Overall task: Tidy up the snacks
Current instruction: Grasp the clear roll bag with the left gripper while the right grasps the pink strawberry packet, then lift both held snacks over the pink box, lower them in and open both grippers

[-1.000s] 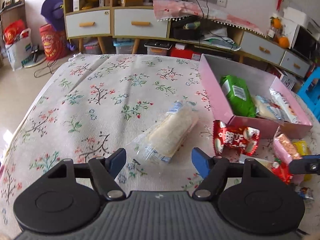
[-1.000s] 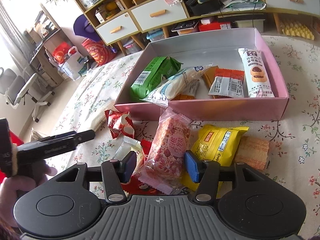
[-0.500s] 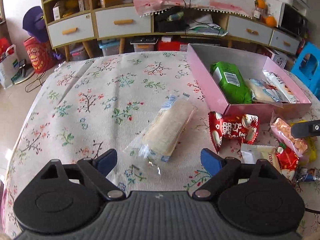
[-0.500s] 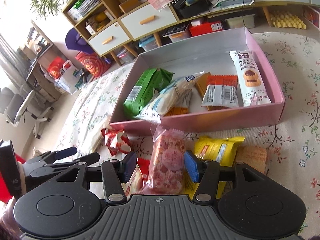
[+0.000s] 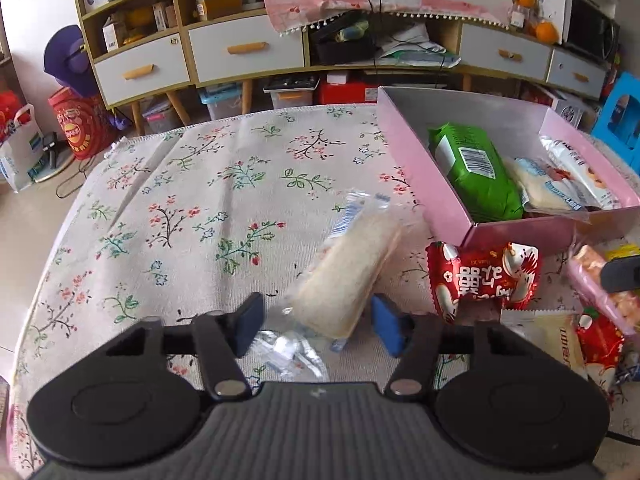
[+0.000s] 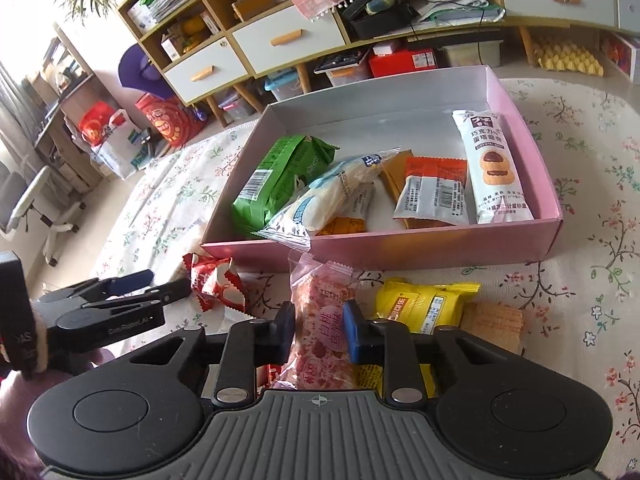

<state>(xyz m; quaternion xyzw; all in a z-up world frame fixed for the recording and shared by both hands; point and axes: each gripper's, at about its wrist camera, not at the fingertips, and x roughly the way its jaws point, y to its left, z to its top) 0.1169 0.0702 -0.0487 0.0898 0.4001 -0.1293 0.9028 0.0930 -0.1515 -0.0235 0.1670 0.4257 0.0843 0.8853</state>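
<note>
Pink cardboard box (image 6: 420, 246) sits open on the floral tablecloth (image 5: 192, 208), at the far right of the table. Inside it, from left to right: a green packet (image 6: 276, 178), a white-and-blue bread wrapper (image 6: 320, 204) leaning across it, an orange-edged sachet (image 6: 434, 192) with a barcode, and a white tart bar (image 6: 490, 168) along the right wall. The far half of the box floor is bare.

Loose snacks lie on the cloth in front of the box: a red candy pack (image 5: 482, 276), a yellow packet (image 6: 424, 300) and a wafer (image 6: 494, 322).

Right gripper (image 6: 318, 334) is clamped on the pink peach-cake packet (image 6: 324, 312), just near of the box wall. Left gripper (image 5: 316, 330) is closing around the near end of the clear-wrapped white cake roll (image 5: 348, 272); the pads do not yet press on it.
</note>
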